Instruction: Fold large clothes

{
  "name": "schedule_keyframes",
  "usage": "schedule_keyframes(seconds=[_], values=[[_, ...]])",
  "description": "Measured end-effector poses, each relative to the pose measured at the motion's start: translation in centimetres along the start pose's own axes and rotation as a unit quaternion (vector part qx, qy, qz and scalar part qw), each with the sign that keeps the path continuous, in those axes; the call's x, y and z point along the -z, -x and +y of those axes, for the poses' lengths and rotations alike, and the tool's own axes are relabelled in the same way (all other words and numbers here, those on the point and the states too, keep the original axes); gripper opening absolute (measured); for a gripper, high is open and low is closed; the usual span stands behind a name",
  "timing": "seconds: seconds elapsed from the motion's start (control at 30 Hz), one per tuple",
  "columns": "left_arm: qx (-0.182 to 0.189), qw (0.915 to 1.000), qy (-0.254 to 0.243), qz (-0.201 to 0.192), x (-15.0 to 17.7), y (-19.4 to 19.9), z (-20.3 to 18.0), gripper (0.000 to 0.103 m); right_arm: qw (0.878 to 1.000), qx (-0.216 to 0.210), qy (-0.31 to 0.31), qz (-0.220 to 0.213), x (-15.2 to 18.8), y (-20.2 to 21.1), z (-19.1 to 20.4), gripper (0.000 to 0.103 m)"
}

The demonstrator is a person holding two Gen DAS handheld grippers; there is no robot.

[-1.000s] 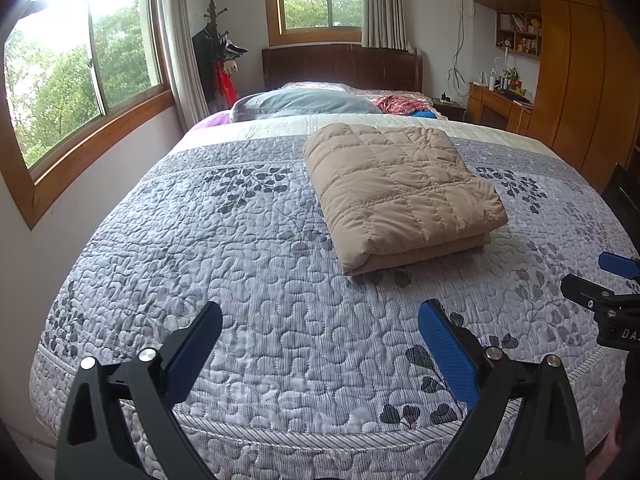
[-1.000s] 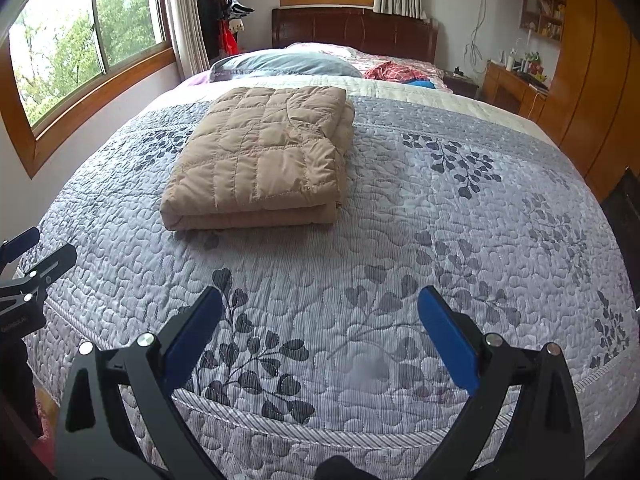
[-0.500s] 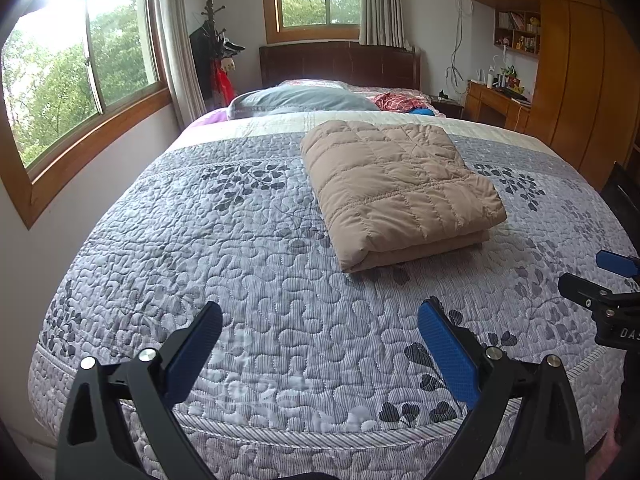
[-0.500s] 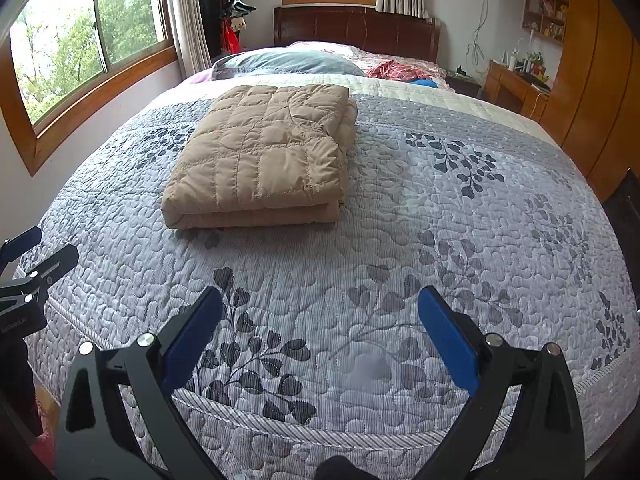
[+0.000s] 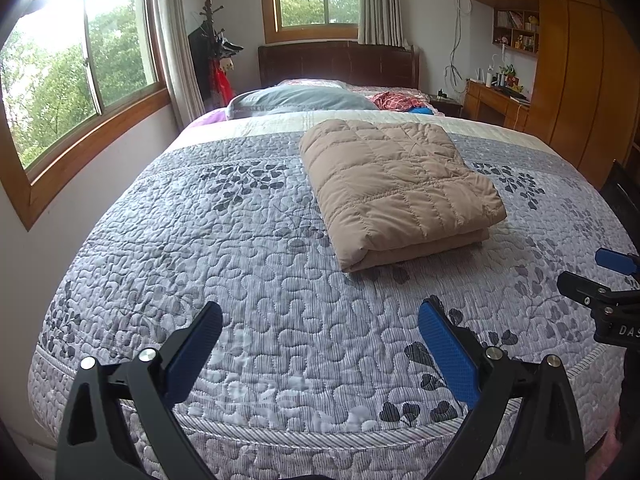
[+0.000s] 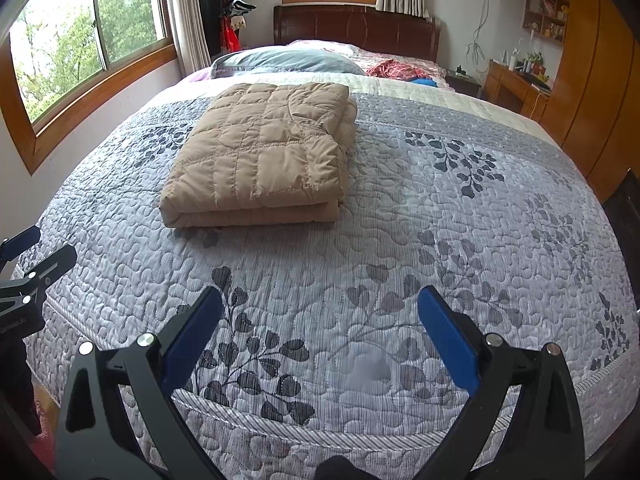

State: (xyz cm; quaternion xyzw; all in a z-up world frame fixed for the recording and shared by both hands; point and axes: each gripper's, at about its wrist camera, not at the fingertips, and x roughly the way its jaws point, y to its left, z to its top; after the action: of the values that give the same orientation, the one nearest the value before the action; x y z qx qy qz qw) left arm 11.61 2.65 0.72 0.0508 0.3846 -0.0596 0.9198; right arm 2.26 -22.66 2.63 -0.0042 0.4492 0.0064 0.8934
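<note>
The tan quilted jacket point(image 5: 396, 188) lay folded into a compact stack on the bed point(image 5: 240, 280), short of the grey pillow point(image 5: 300, 100) and well apart from both claws. The left claw point(image 5: 320, 354) and right claw point(image 6: 320, 338) hung wide and empty above the foot edge of the bed, nearer the camera than the jacket. The fold looked finished, so the step in hand was probably a clean withdrawal. Doing it well meant keeping both claws spread and clear of the quilt, and checking the jacket's loose right-hand edge point(image 6: 348, 128) for layers slipping apart.
</note>
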Motion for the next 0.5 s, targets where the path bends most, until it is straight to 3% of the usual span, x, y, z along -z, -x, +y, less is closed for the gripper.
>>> schedule_keyframes(seconds=[0.5], values=[[0.003,1.0,0.0,0.0,0.0,0.06,0.01,0.098,1.0,-0.002,0.002,0.001,-0.08,-0.1,-0.17,0.098]])
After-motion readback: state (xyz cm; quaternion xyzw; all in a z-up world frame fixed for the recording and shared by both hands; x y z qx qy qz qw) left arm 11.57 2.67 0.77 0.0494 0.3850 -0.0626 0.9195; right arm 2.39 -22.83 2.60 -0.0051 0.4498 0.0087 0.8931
